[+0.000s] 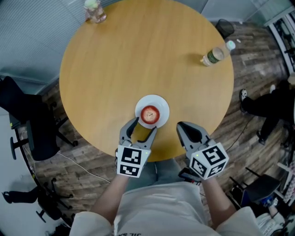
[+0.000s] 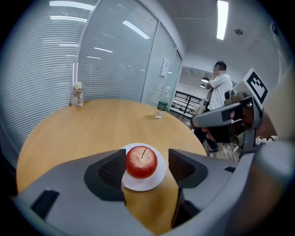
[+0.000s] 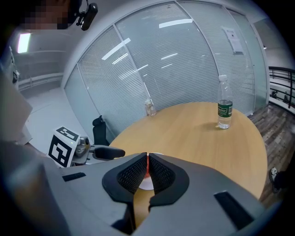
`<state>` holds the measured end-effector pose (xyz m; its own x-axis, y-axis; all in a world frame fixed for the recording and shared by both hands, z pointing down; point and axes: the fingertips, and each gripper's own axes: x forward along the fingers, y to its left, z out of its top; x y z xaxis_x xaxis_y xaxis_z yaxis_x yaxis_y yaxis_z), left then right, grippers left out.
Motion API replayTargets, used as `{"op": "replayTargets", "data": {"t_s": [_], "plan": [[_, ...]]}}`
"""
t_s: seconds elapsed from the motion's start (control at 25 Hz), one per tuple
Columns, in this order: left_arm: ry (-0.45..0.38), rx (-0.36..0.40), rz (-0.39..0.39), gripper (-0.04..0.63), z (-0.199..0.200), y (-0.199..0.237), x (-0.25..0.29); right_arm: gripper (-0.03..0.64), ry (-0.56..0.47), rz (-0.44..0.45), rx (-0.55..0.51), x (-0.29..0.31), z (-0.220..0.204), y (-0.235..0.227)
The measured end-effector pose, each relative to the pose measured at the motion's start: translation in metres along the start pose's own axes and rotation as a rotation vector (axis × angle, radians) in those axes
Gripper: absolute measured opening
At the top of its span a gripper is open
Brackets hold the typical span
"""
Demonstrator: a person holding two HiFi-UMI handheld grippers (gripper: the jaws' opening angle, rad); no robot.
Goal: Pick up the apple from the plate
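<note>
A red apple point(image 1: 150, 114) sits on a small white plate point(image 1: 161, 102) near the front edge of the round wooden table point(image 1: 138, 55). My left gripper point(image 1: 142, 128) is open and low over the table, its tips just short of the plate. In the left gripper view the apple point(image 2: 141, 162) shows in the gap between the pads point(image 2: 113, 168), and neither pad touches it. My right gripper point(image 1: 182, 125) is shut and holds nothing, to the right of the plate. In the right gripper view its jaws point(image 3: 148, 162) are pressed together and hide most of the plate point(image 3: 146, 185).
A plastic water bottle point(image 1: 215, 54) stands at the table's far right, and a glass jar point(image 1: 95, 11) at its far left edge. A black chair point(image 1: 27, 120) stands left of the table. A person point(image 2: 220, 87) stands beyond the table.
</note>
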<state>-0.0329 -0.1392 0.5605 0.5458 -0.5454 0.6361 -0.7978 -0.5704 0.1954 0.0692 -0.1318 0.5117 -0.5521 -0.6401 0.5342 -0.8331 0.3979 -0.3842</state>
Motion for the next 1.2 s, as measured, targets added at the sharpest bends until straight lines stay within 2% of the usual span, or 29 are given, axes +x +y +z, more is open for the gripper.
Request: {"op": "replayTargets", "data": {"t_s": [0.56, 1.2], "plan": [[0.101, 0.024, -0.022, 0.394, -0.028, 0.013, 0.044, 0.035, 0.032, -0.028, 0.022, -0.004, -0.011, -0.012], [0.177, 0.053, -0.016, 0.41, -0.043, 0.014, 0.073, 0.035, 0.043, -0.042, 0.044, -0.005, -0.017, -0.021]]}}
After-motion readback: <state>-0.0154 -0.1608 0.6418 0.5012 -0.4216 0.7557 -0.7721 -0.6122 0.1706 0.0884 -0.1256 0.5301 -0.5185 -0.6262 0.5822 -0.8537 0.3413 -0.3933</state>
